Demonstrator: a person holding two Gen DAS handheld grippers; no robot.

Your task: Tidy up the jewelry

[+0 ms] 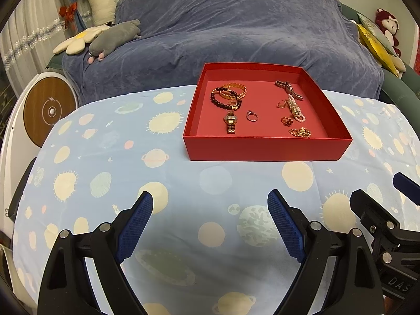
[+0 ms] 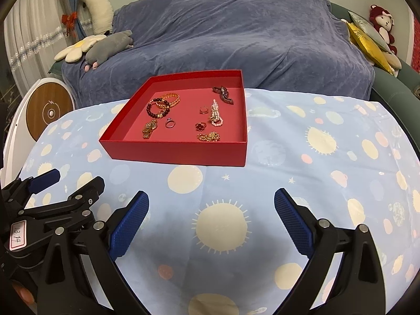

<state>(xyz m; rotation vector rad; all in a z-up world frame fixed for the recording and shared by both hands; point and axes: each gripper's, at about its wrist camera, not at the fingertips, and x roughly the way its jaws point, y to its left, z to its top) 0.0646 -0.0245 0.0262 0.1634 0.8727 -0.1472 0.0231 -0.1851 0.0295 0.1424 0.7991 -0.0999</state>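
Red jewelry box (image 1: 265,148) sits well beyond both grippers; left gripper (image 1: 210,202) and right gripper (image 2: 211,198) jaws spread wide, empty.

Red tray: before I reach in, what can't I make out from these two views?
- Red tray: its near wall hides the nearest strip of floor in both views.
- Gold chain: too small and tangled to find an end.
- Dark bead bracelet overlaps the gold bangle; whether they are linked is unclear.
- Silver ring: stone too small to read.
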